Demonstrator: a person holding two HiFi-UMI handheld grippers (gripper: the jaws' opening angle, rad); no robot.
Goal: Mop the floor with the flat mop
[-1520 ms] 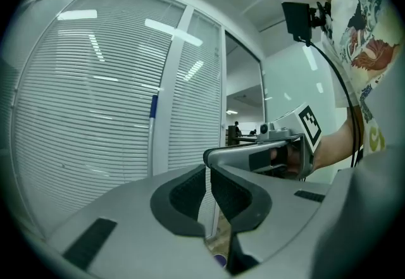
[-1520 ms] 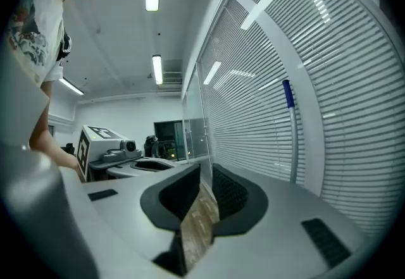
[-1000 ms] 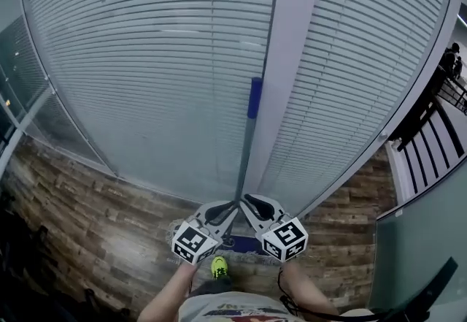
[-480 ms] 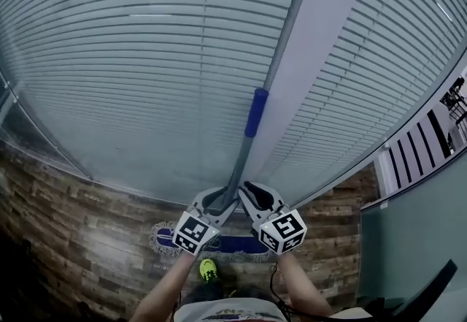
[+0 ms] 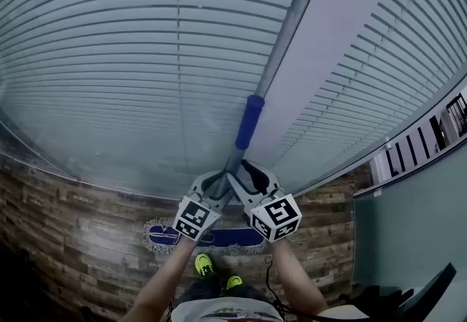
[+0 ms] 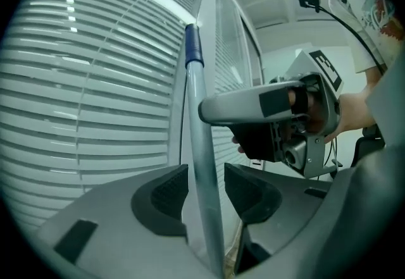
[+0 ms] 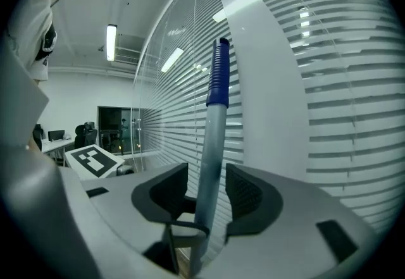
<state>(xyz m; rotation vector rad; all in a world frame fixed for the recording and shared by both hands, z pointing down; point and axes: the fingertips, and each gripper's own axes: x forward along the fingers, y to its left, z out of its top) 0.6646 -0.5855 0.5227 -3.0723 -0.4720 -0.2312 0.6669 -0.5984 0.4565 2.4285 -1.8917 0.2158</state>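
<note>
You work in cool, even light. A ceiling strip light (image 7: 111, 42) glows upper left in the right gripper view, and glare streaks the glass wall (image 7: 247, 0). Edges bow the blinds (image 5: 109, 58) heavily; the floor (image 5: 66, 240) lower left looks dim, perhaps underexposed. The mop handle (image 6: 204, 195) blurs close up.

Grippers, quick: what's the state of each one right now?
Left gripper: open, jaws have just been opening, mop pole between them unclamped.
Right gripper: open, jaws have just been opening, the same pole loose between them.
</note>
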